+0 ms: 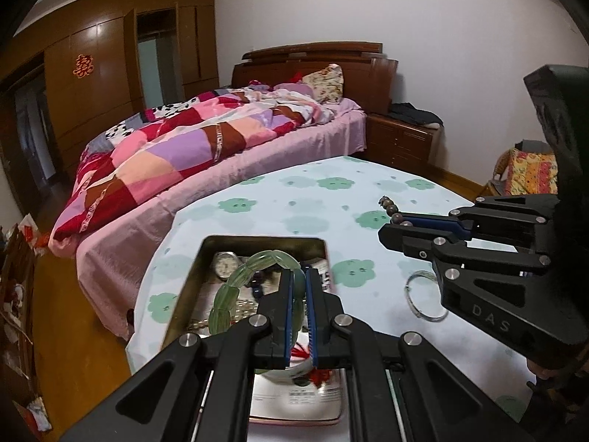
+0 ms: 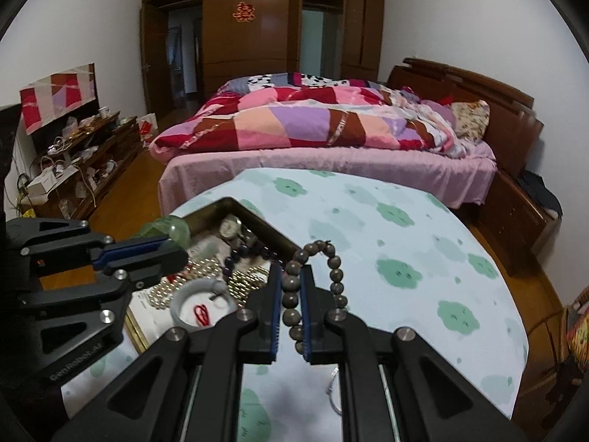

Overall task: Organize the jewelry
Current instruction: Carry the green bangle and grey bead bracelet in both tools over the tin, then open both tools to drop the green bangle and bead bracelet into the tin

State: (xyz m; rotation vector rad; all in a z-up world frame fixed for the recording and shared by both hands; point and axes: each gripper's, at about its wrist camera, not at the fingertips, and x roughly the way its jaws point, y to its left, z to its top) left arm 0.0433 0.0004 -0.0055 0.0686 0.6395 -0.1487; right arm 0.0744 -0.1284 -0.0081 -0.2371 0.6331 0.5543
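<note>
Here, green bracelet (image 1: 235, 287) (clamped) — above tin's rim (image 1: 265, 238).

A bed (image 2: 331, 169) with a pink sheet stands beyond the table (image 2: 423, 258), which wears a pale cloth printed with green clouds. A patchwork quilt (image 2: 294, 121) lies rumpled on the bed, a floral pillow (image 2: 471, 116) at the wooden headboard (image 2: 478, 81). A nightstand (image 1: 401, 136) beside the headboard carries dark clothing. A brown wardrobe (image 2: 265, 37) fills the far wall, a red ornament (image 2: 243, 11) on its door. A low, cluttered cabinet (image 2: 84, 162) runs along the left wall
</note>
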